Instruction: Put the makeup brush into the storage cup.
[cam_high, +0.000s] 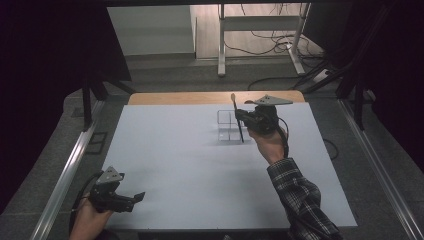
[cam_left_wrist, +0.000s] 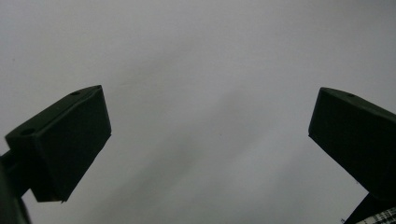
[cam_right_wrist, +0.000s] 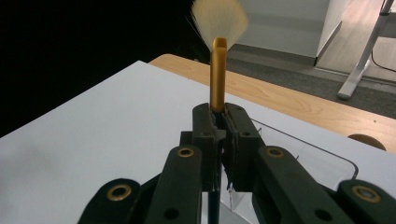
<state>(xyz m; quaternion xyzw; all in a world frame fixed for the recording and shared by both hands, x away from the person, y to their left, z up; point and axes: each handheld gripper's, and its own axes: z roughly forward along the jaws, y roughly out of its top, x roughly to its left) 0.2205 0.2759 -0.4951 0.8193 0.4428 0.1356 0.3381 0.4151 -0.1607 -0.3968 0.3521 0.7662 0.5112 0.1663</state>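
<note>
The right tongs (cam_right_wrist: 219, 122) were clenched on a brush (cam_right_wrist: 218, 74), its gold ferrule and pale bristles rising upright above the jaws and its dark handle reaching down into a clear divided box (cam_high: 228, 125) on the far part of the white surface (cam_high: 190, 165). The left tongs (cam_high: 131, 199) were released, jaws well apart, low over the near left corner.

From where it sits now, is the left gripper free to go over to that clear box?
Probably yes: the left gripper is open and holds nothing, and bare table lies between it and the clear box, though the right gripper holds a brush over it.
</note>
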